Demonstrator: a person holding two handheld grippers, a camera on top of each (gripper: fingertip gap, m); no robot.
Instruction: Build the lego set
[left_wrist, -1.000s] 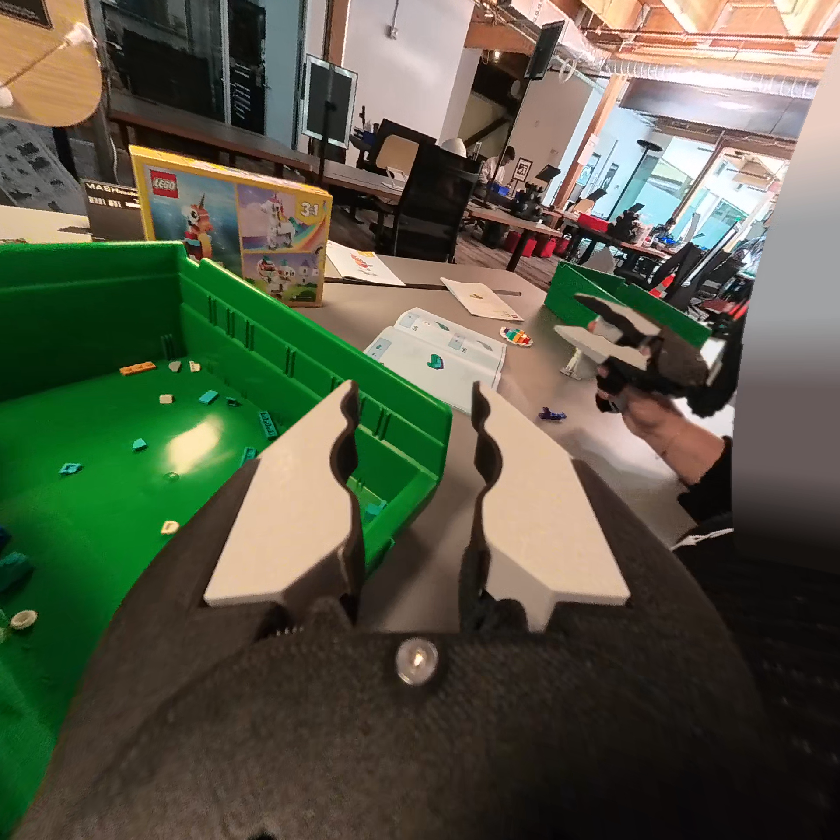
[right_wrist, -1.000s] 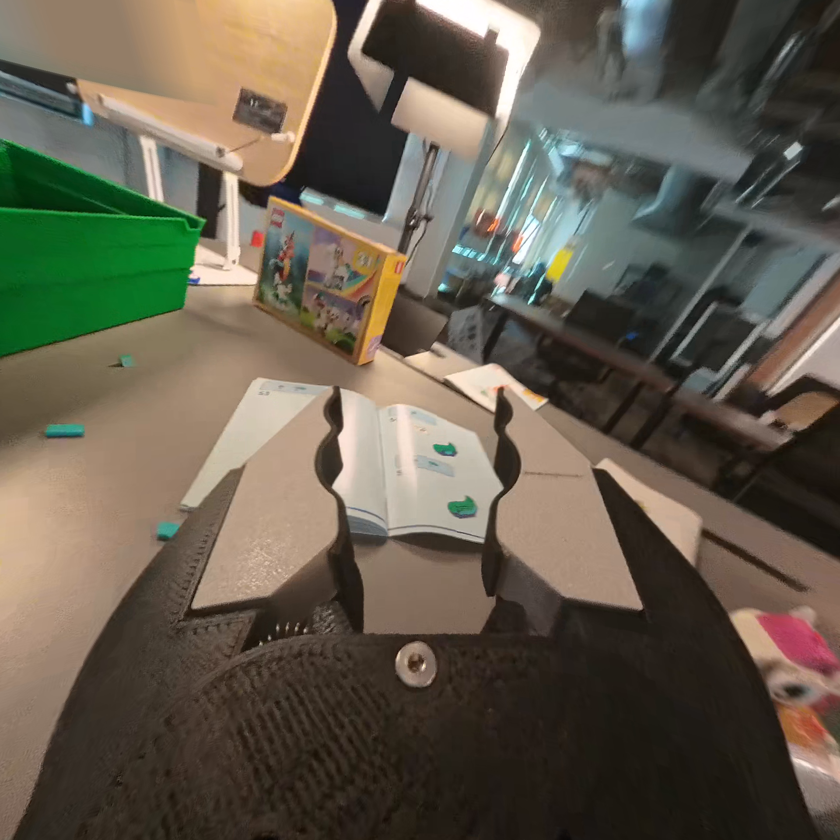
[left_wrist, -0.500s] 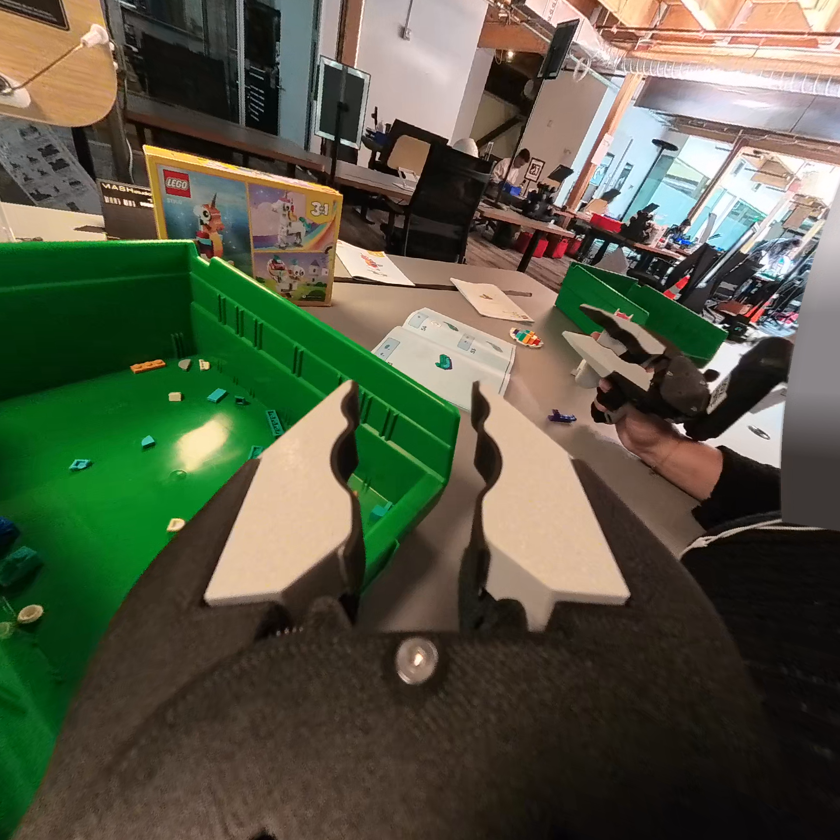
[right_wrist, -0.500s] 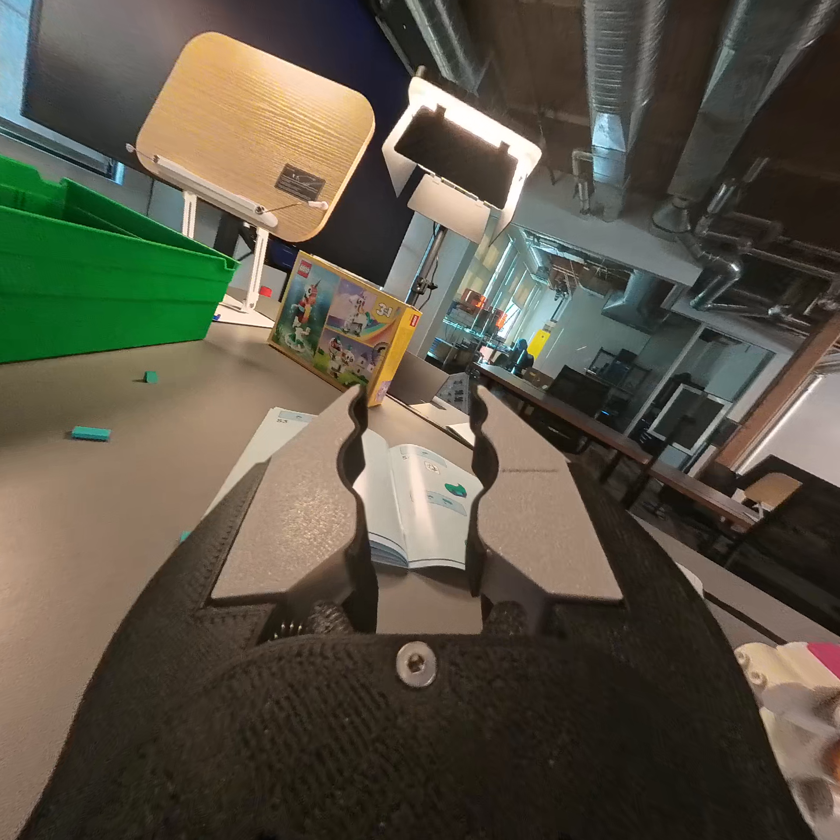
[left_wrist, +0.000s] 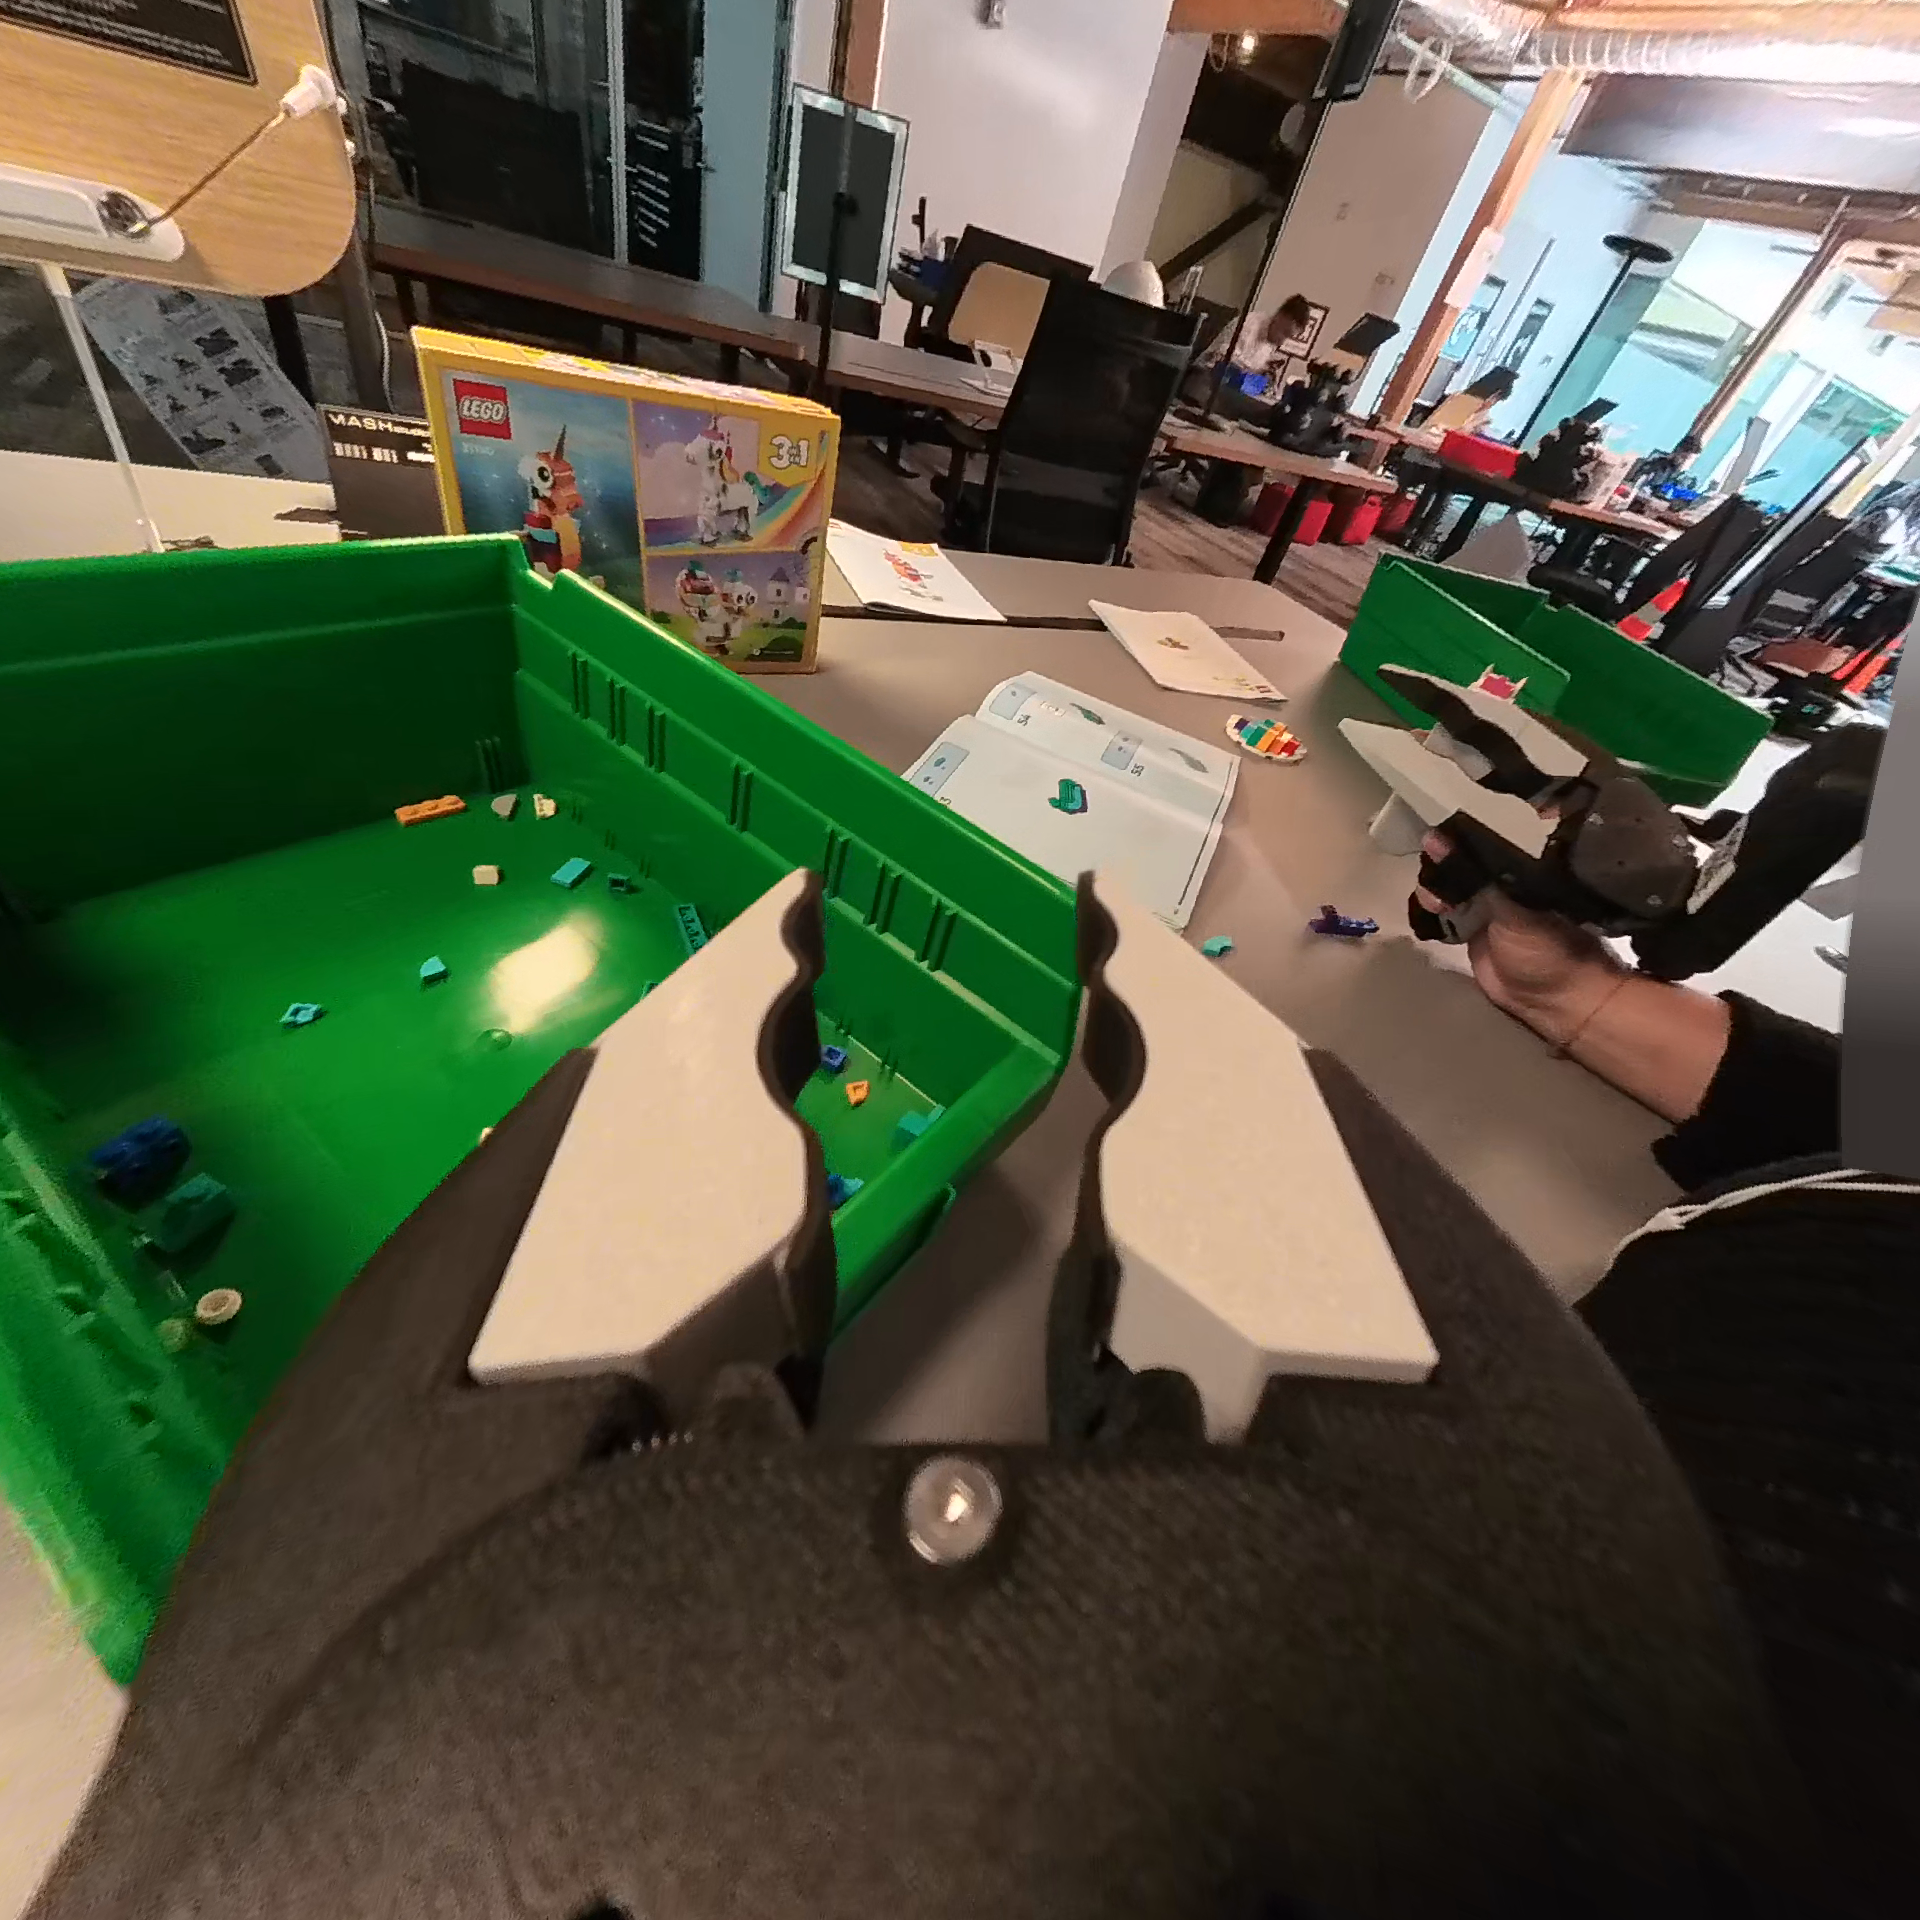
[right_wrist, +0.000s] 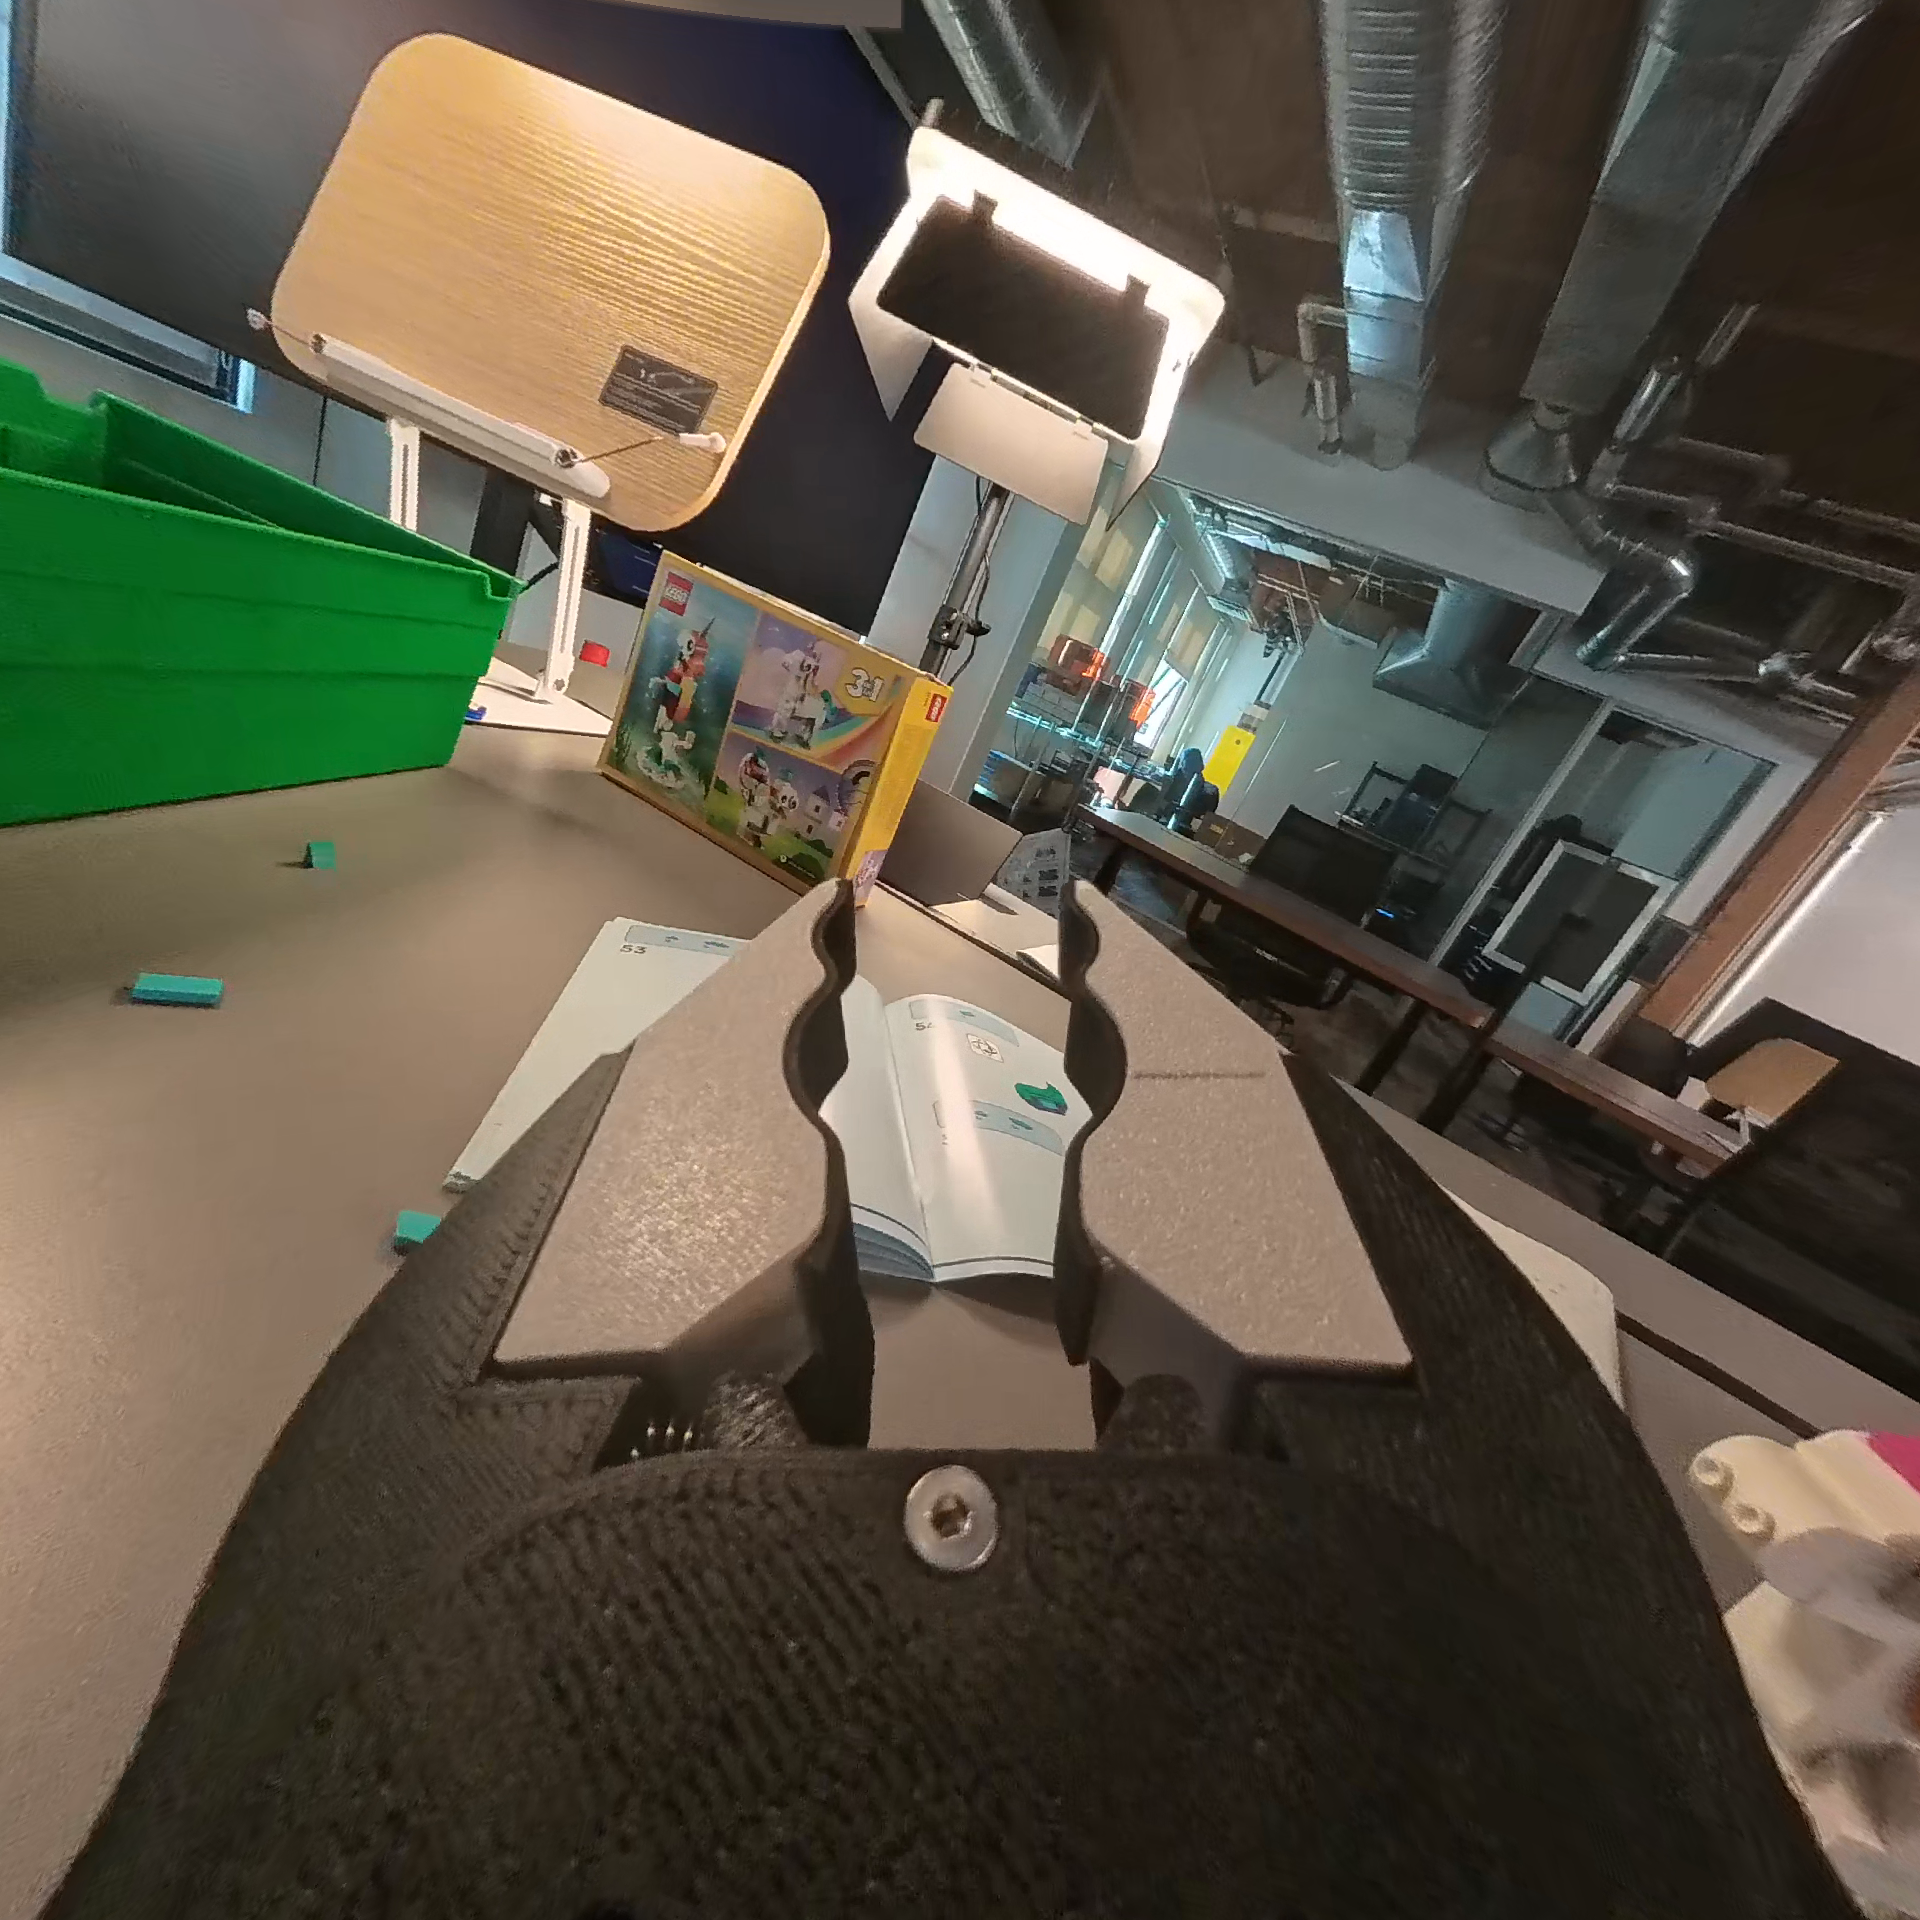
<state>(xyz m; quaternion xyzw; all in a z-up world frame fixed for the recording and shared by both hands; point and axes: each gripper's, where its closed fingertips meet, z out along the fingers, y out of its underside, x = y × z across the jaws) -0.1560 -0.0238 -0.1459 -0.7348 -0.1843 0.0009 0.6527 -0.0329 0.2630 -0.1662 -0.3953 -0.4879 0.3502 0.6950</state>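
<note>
Right tool (right_wrist: 956, 914) narrowed over booklet (right_wrist: 935, 1143), left tool (left_wrist: 945, 904) gaping above bin (left_wrist: 727, 748)

Green bin (left_wrist: 727, 748), yellow box (left_wrist: 634, 499) (rainbow print), teal bricks (right_wrist: 177, 990) on grey table (right_wrist: 208, 1195).

Loose lego pieces (left_wrist: 566, 871), small and mostly teal with some tan, orange and blue, are scattered on the floor of the green bin (left_wrist: 727, 748) ahead-left of the left gripper (left_wrist: 945, 914). An open instruction booklet (right_wrist: 966, 1122) is seen lying flat straight ahead of the right gripper (right_wrist: 956, 914). The yellow set box (right_wrist: 774, 727) is stood upright beyond it.
</note>
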